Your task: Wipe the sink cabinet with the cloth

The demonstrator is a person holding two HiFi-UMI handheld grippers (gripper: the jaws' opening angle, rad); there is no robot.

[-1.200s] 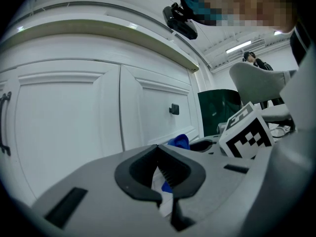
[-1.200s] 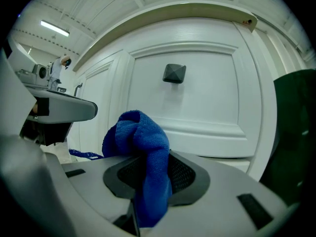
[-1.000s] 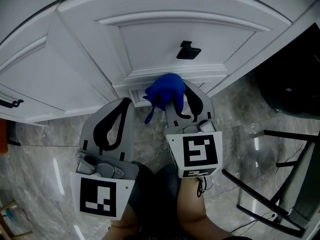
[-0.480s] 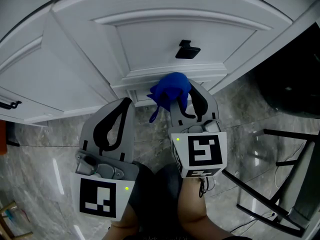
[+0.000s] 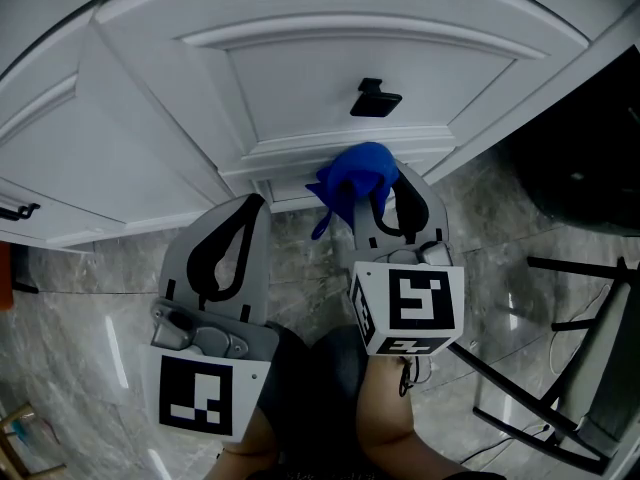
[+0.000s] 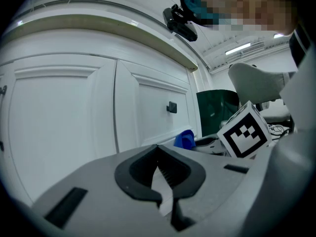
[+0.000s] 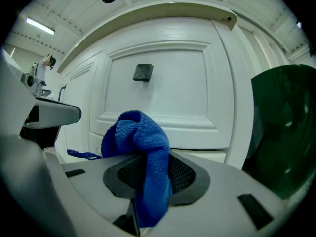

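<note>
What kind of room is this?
Likely a bathroom or kitchen: a white panelled sink cabinet with a black knob, a grey marble-look floor, and a blue cloth in the right gripper.

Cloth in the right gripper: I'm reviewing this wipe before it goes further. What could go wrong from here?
1. The cloth is bunched and pinched by one narrow fold in the right gripper. Dragging it along the cabinet door may pull it free.
2. Its loose tail dangles and could snag on the black knob if the wipe goes higher.
3. The wad covers little of the gripper, so hard plastic might scrape the white paint.
</note>
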